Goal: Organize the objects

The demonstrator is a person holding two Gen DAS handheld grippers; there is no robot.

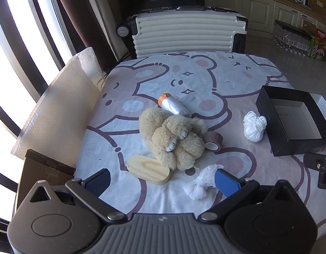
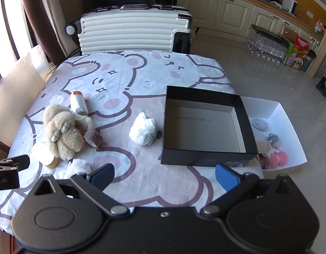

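Observation:
A tan plush toy [image 1: 173,139] [image 2: 62,131] lies mid-table. Around it are an orange-capped roll [image 1: 173,104] [image 2: 78,103], a brown tape roll [image 1: 213,140] [image 2: 93,138], an oval wooden block [image 1: 148,171] [image 2: 45,153] and a crumpled white mesh [image 1: 203,181] [image 2: 77,167]. A ball of white yarn [image 1: 255,128] [image 2: 143,131] sits left of an empty black box [image 1: 294,122] [image 2: 205,127]. My left gripper [image 1: 163,181] hovers open near the block and mesh. My right gripper [image 2: 164,175] is open in front of the black box, holding nothing.
A white tray [image 2: 289,131] right of the black box holds several small knitted items. A white suitcase [image 1: 190,33] [image 2: 133,29] stands behind the table [image 2: 141,80]. Foam sheets [image 1: 57,114] lean at the left edge. Packs of bottles [image 2: 266,43] sit on the floor.

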